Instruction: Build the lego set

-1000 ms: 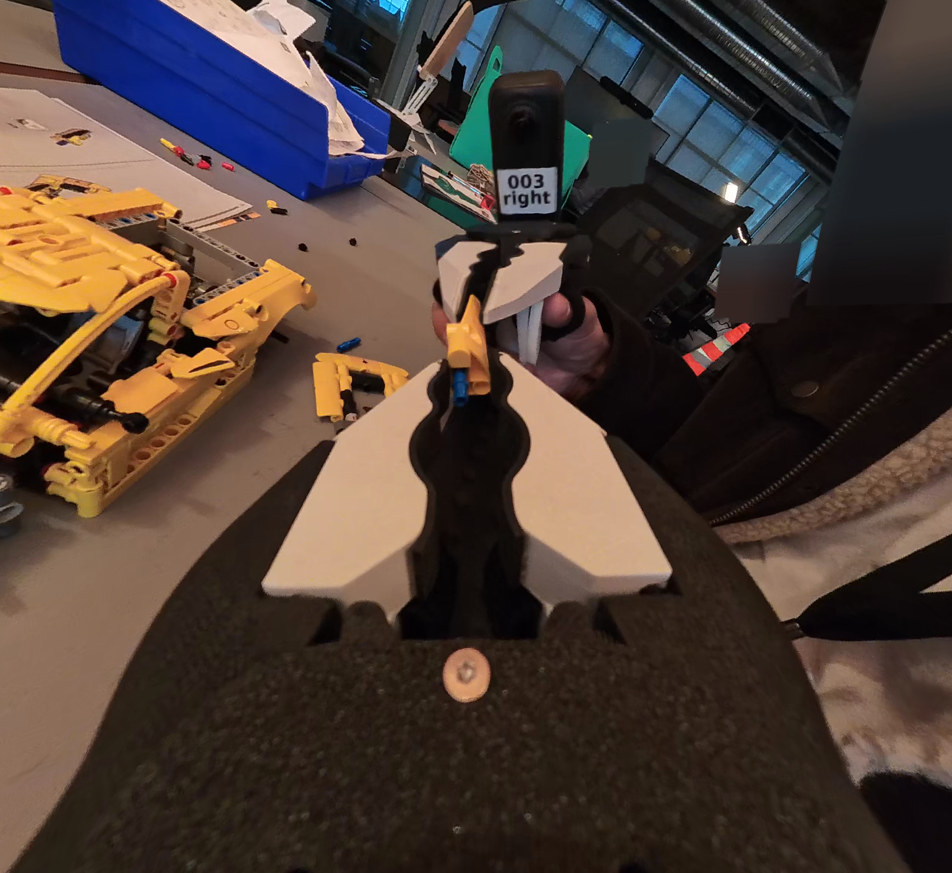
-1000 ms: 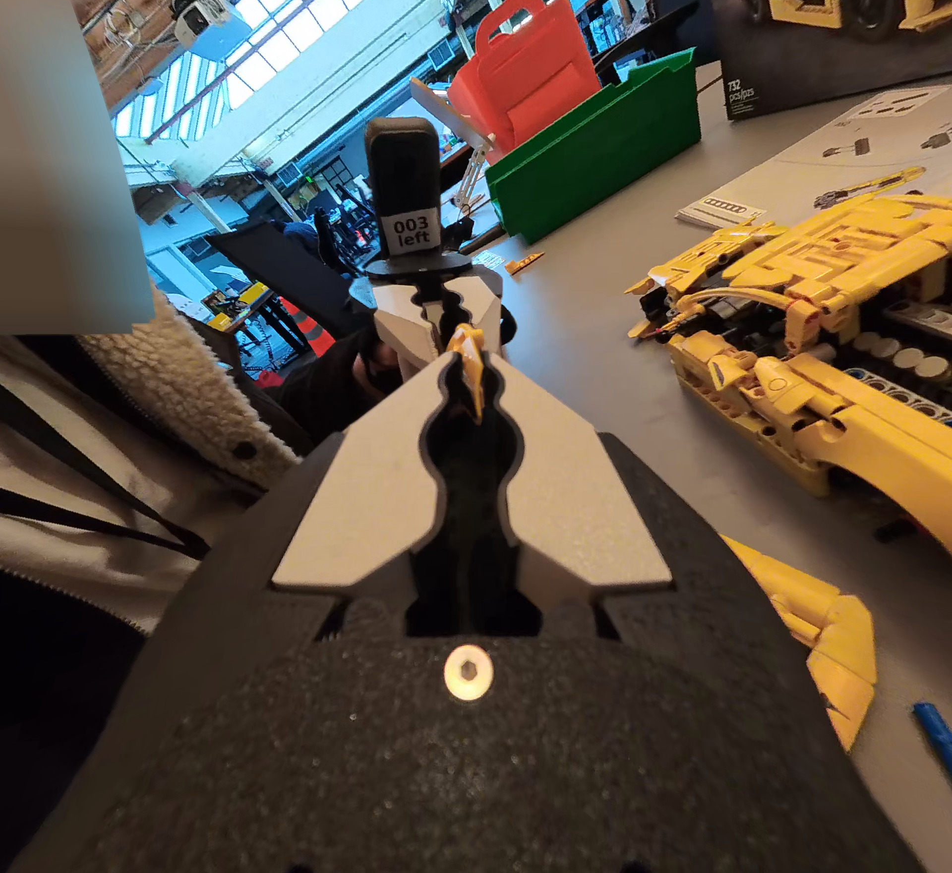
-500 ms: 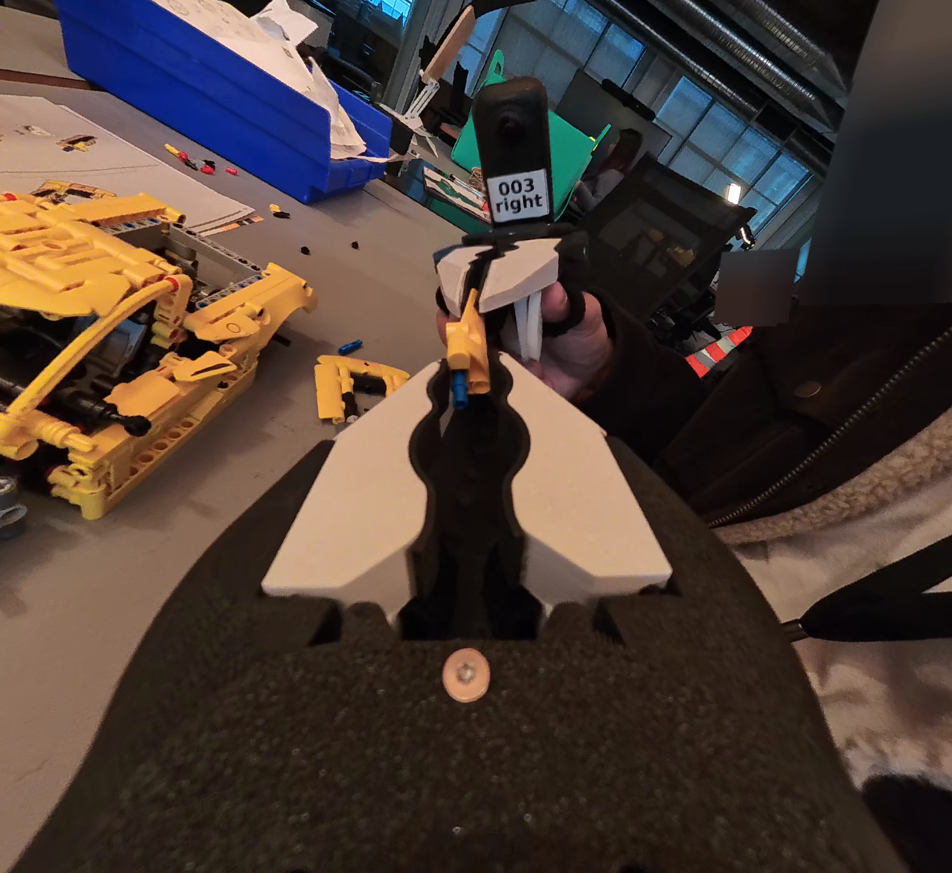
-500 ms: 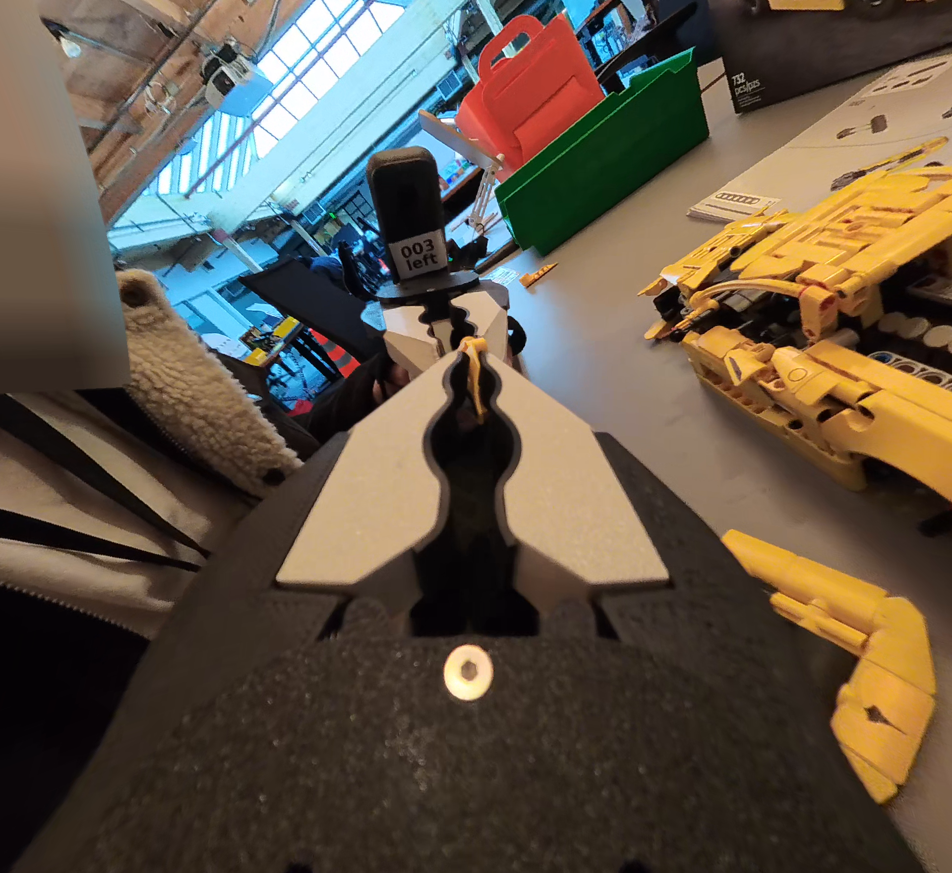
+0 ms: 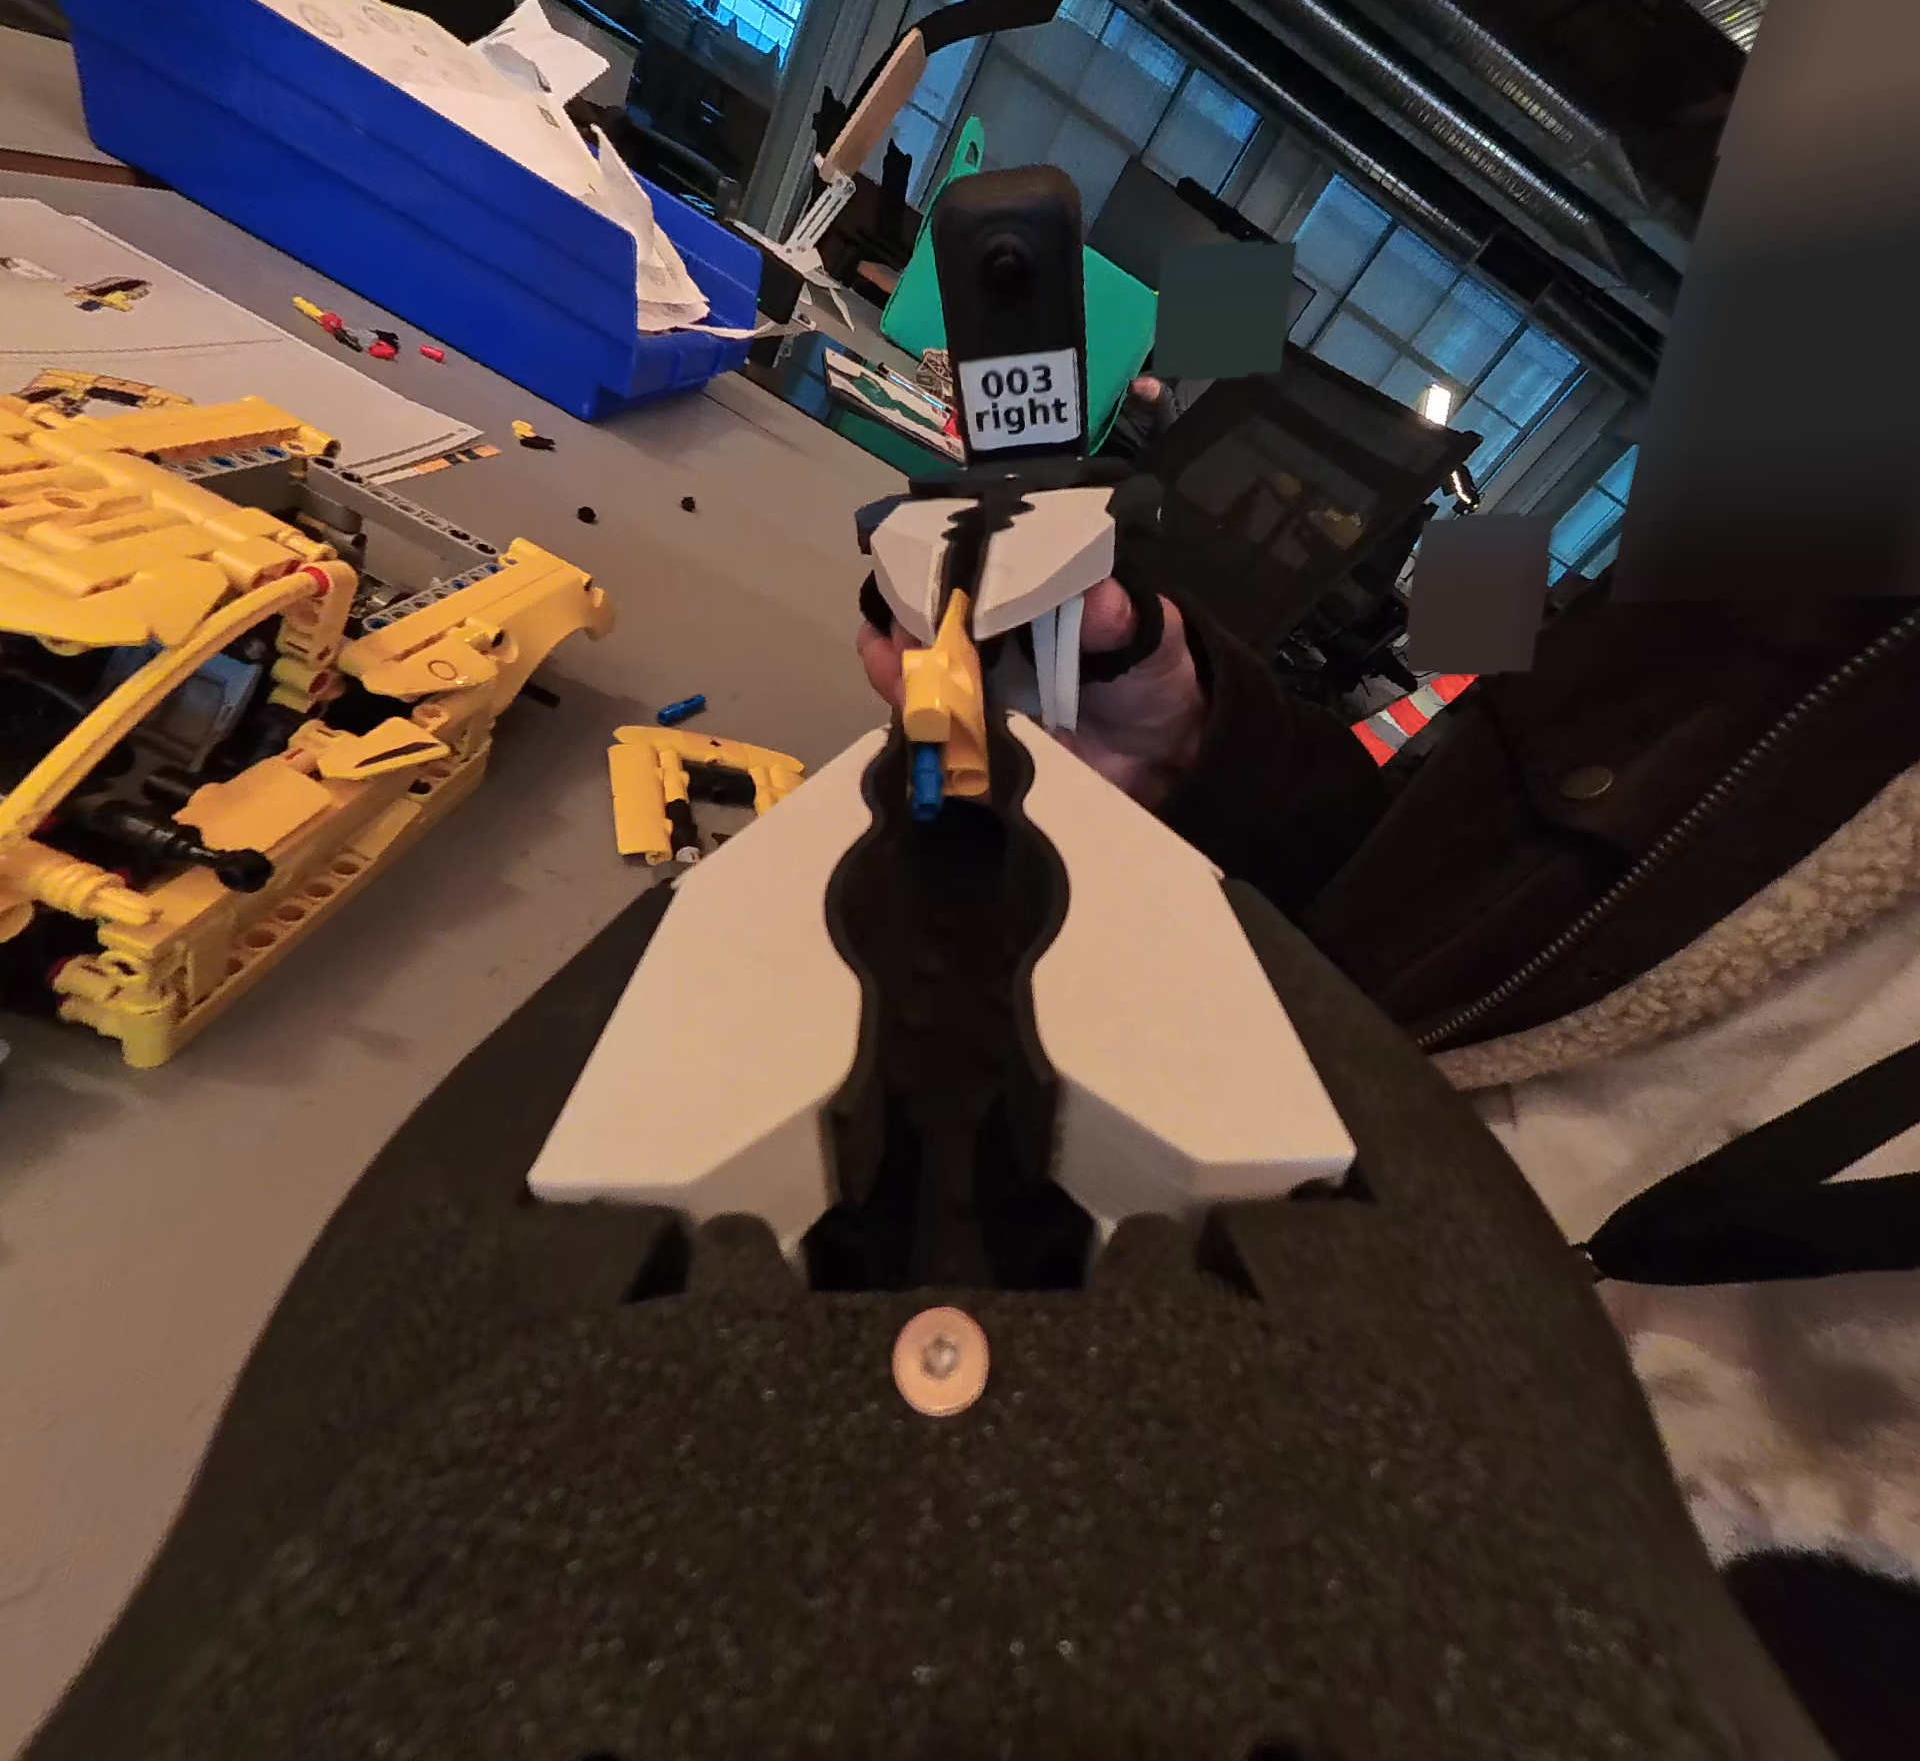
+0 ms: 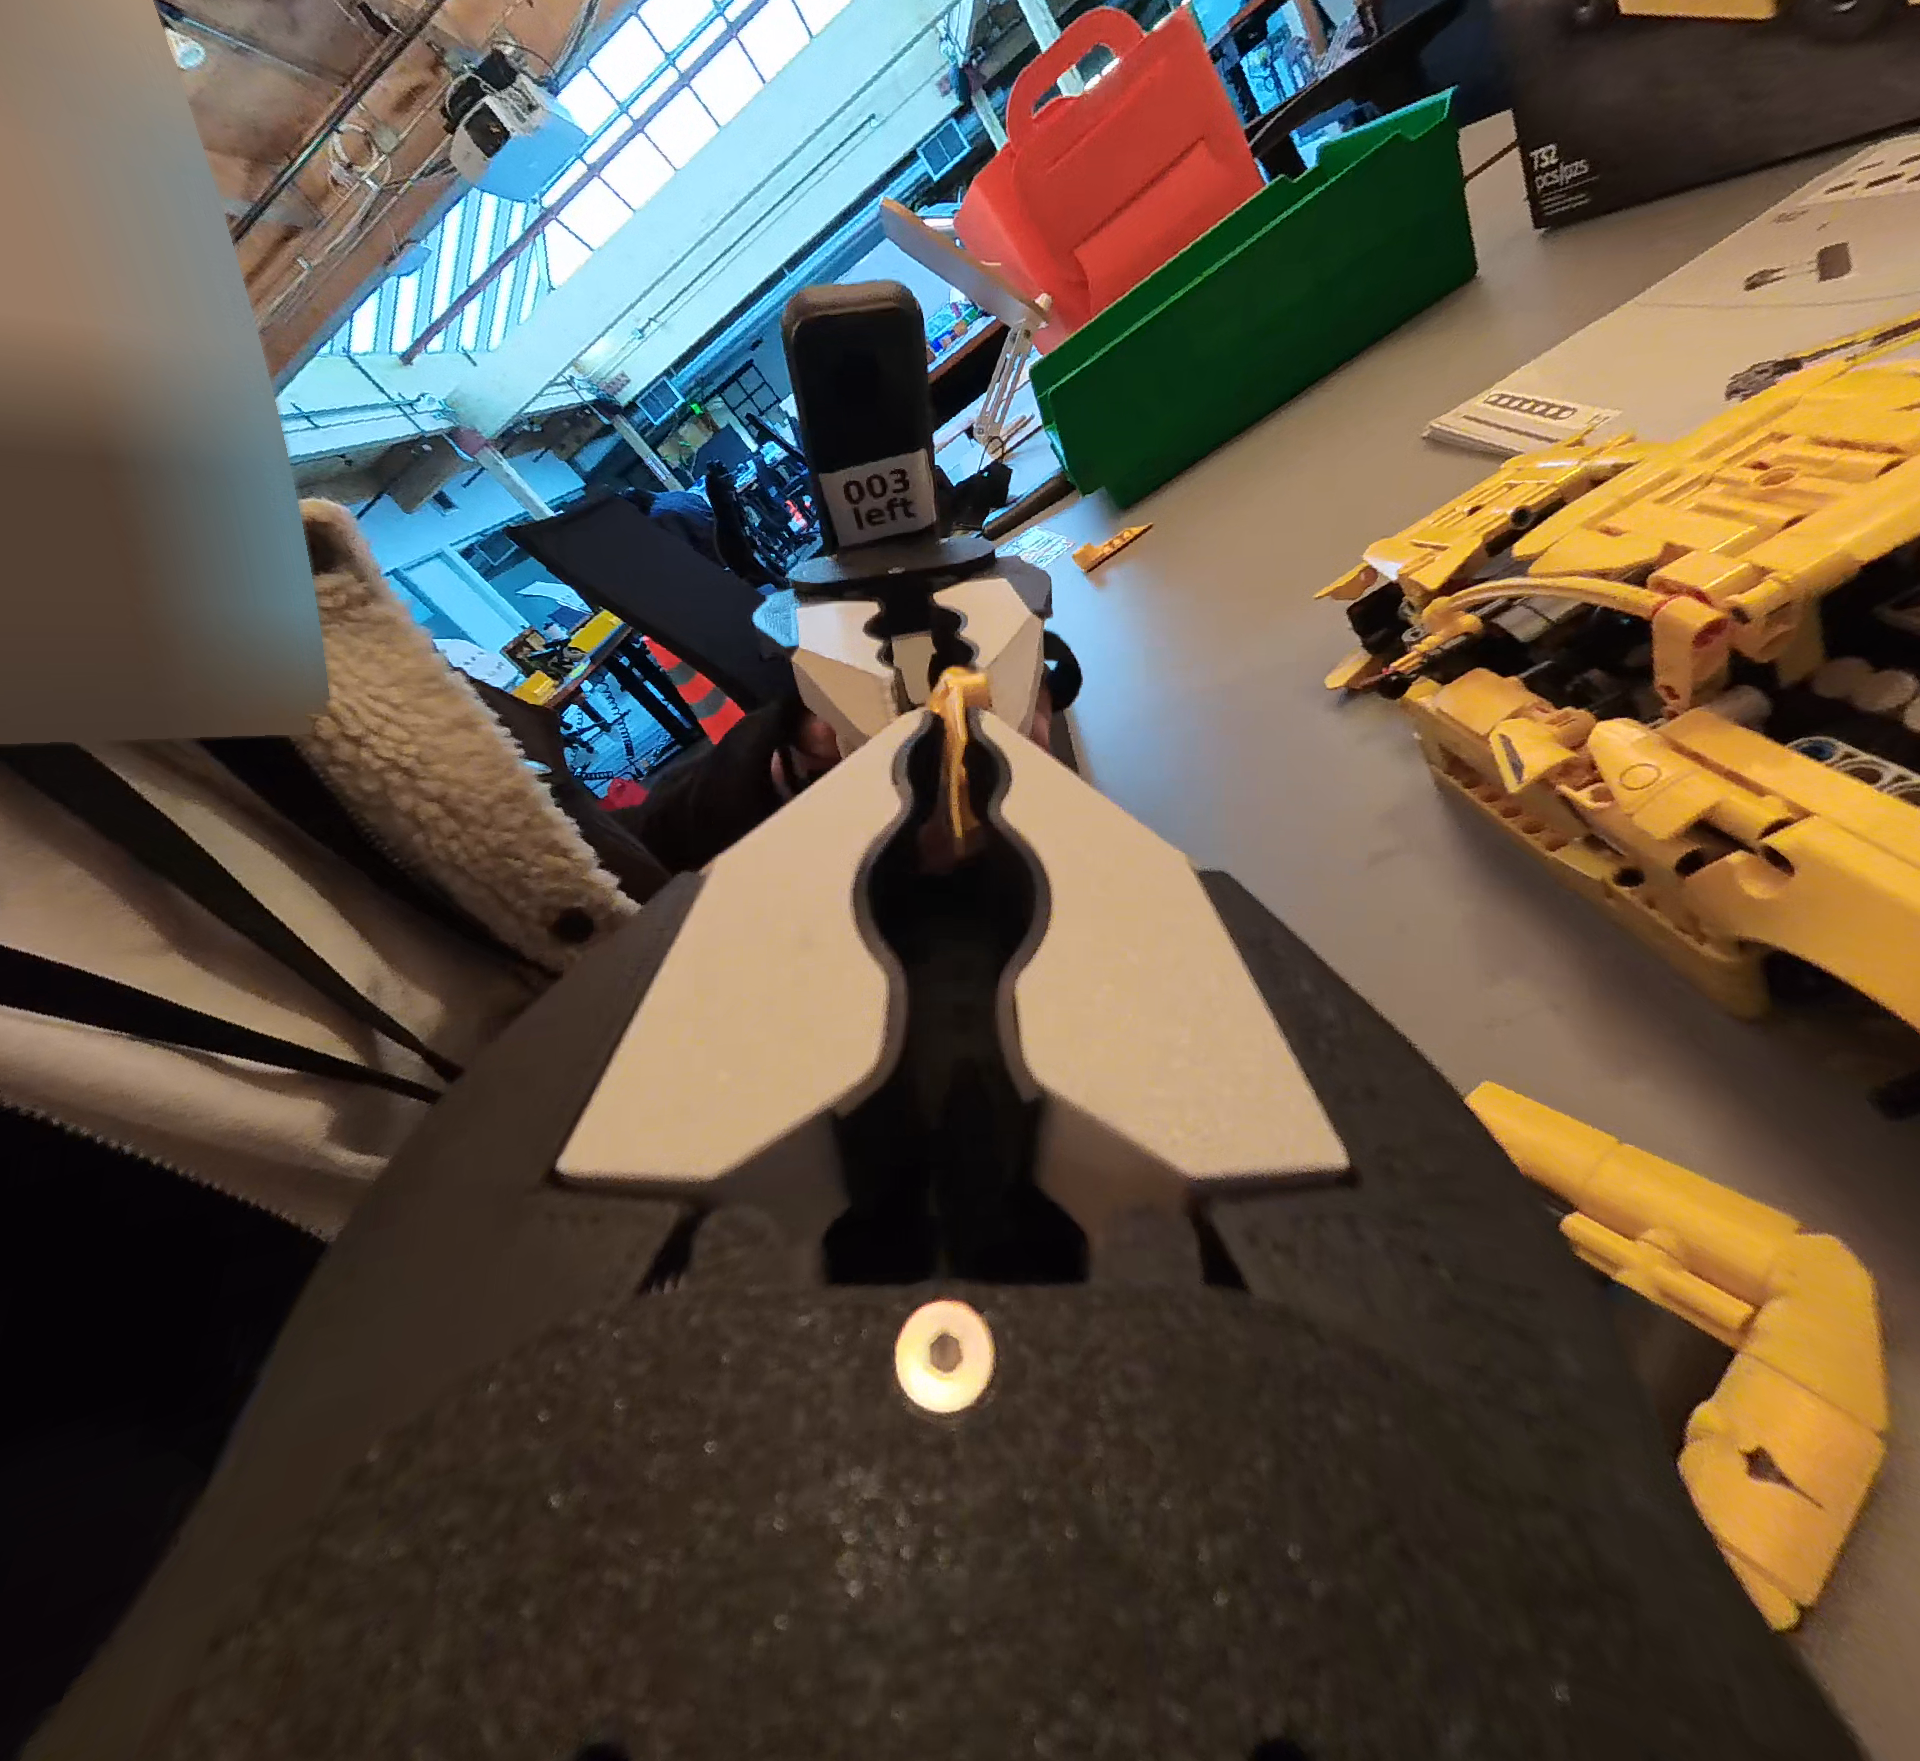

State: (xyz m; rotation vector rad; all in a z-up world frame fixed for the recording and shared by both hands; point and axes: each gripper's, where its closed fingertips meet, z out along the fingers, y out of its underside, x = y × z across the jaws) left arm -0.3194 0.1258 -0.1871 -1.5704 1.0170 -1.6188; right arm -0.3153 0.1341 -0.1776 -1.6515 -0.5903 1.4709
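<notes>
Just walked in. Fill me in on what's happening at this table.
A person is building a yellow Lego car with a handheld tool in each hand. The left tool and right tool meet tip to tip above the table, both shut on one small yellow piece with a blue pin. The half-built car and a loose yellow sub-assembly lie nearby.

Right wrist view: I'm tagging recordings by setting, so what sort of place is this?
Probably a shared workshop or maker space: exposed timber roof with skylights, green plastic parts bin on a grey worktable, more workbenches behind.
</notes>
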